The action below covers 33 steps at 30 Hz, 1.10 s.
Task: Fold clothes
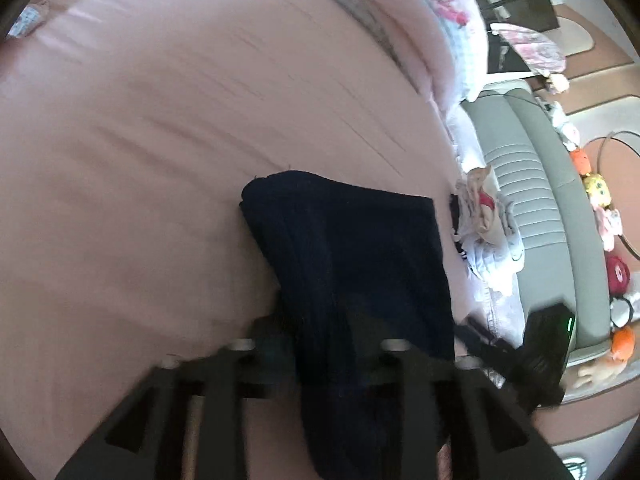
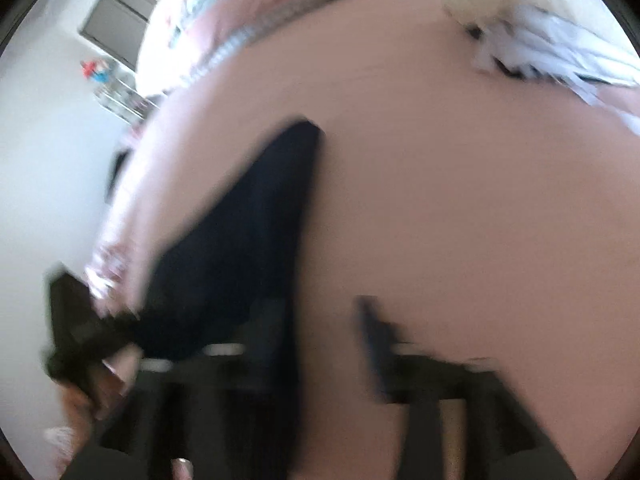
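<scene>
**Navy garment runs straight out from the left gripper**

Starting at our left gripper (image 1: 316, 344) — jaws partway apart, w/ the dark navy garment (image 1: 352, 256) lying between and over them. Whether the pads actually press the cloth we can't tell; the near end is blurred and dark. From there the garment's long axis runs away from us across the pink bedsheet (image 1: 160, 160), ending in a folded-looking far edge. It looks narrow and already doubled lengthwise.

Our right gripper (image 2: 324, 320) stands wide open w/ nothing between the fingers — only sheet below. In the right wrist view the garment (image 2: 256, 220) lies off to the left of that gripper, its tip pointing up and away.

So the left hand is the nearer one, the right well apart from the cloth. We'd judge the next fold goes along that long axis, near end toward far edge. A pile of light clothes (image 1: 484, 220) sits beyond, near the bed's edge.
</scene>
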### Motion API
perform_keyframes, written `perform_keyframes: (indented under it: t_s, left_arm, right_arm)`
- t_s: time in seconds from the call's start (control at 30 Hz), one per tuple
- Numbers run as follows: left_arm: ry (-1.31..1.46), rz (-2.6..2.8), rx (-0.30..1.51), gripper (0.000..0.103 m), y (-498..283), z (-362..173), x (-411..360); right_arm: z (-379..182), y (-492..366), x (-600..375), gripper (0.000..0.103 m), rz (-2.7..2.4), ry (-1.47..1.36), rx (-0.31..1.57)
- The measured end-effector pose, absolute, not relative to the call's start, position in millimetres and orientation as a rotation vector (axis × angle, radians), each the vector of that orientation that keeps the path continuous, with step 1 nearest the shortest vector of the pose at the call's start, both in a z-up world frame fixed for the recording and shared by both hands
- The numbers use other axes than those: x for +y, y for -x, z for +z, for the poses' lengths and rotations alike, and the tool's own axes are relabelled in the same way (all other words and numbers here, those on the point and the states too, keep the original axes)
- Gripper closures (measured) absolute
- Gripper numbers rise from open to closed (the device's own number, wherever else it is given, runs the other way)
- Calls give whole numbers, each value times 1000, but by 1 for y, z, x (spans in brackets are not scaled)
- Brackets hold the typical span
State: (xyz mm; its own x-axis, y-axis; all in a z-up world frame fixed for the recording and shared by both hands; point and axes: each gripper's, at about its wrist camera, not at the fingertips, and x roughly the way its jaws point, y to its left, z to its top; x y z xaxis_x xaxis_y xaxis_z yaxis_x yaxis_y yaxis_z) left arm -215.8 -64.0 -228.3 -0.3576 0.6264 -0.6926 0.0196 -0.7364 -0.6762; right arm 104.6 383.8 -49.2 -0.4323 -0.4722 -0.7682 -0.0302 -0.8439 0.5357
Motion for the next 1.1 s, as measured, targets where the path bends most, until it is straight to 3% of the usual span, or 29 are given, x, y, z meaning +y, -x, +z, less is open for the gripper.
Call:
perform_keyframes:
  t_s: [0.07,0.13,0.17,0.27,0.53,0.63,0.7,0.77,0.8,0.93,1.1]
  left_arm:
    - [1453,2167,-854,59,218,-229,-59]
    - [1420,2193,-840,59,221,-229,-51]
    - [1411,2206,-806,60,224,-229,-49]
    - [1391,2221,-739,60,232,-223,-43]
    - [1390,2187,-687,59,239,-217,-45]
    - [1399,2229,-649,59,232,-214,-46]
    - [1362,2285,-570,60,223,-202,-41]
    - [1291,2283,-489,60,209,-189,-32]
    - [1256,2262,-442,60,202,-183,-24]
    - [1202,2212,-189,60,185,-183,17]
    - [1323,2291,162,59,170,-209,38]
  right_arm:
    - [-50,-88,387,17,-2351,-1485,-654]
    - [-63,-73,386,28,-2356,-1533,-591]
    - [-69,-68,385,49,-2372,-1551,-554]
    - [-69,-78,386,99,-2369,-1546,-503]
    - [-28,-165,421,98,-2589,-1360,-530]
    - [-68,-137,461,88,-2543,-1545,-542]
    - [-75,-131,494,83,-2453,-1584,-703]
    - [-58,-140,517,66,-2507,-1553,-757]
    - [-45,-148,524,64,-2581,-1496,-745]
    - [-16,-192,508,60,-2694,-1347,-488]
    - [-77,-182,410,60,-2461,-1508,-106]
